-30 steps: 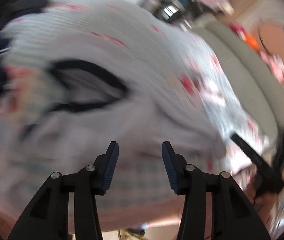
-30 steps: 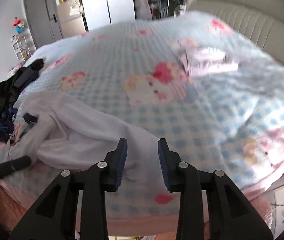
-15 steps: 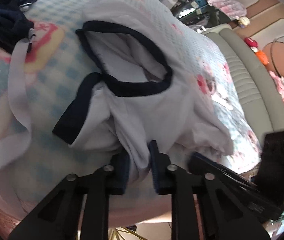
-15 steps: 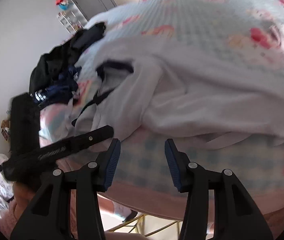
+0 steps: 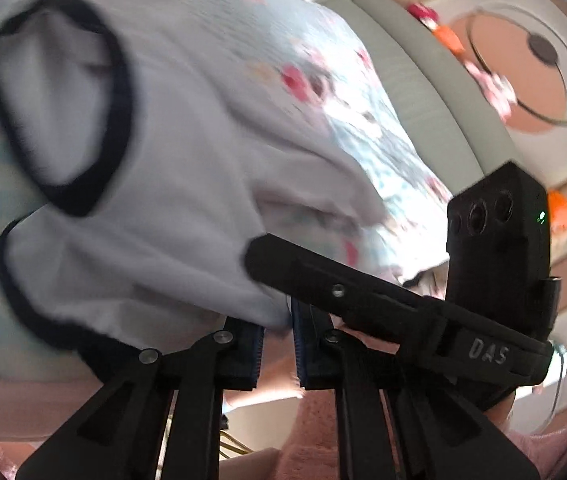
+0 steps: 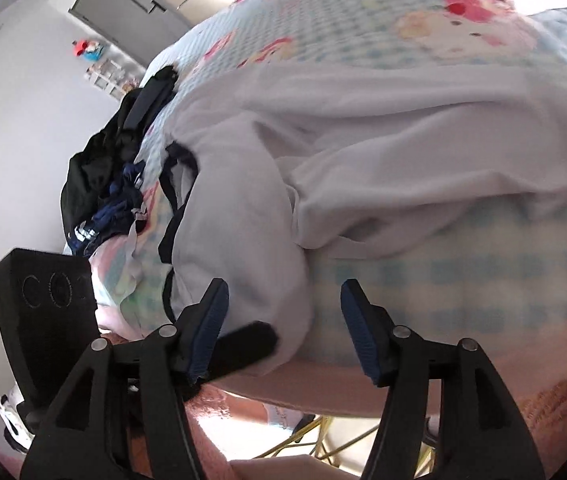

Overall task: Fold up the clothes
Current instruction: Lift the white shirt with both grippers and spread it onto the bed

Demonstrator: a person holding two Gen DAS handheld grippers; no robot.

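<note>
- Gripping the white shirt (image 5: 155, 184) hem, the left gripper (image 5: 277, 344) has jaws nearly closed on the fabric.
- Right gripper (image 6: 283, 328): jaws wide apart, empty, beside the hem.
- Shirt lies crumpled at the bed (image 6: 463, 280) near edge.

Bed (image 6: 463, 276) – white shirt (image 6: 363, 128) (dark clothes (image 6: 95, 176))

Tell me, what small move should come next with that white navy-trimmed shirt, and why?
Probably close the right gripper on the white navy-trimmed shirt: its jaws stand open around a hanging fold at the bed's edge, while the left gripper already pinches the cloth beside it.
</note>
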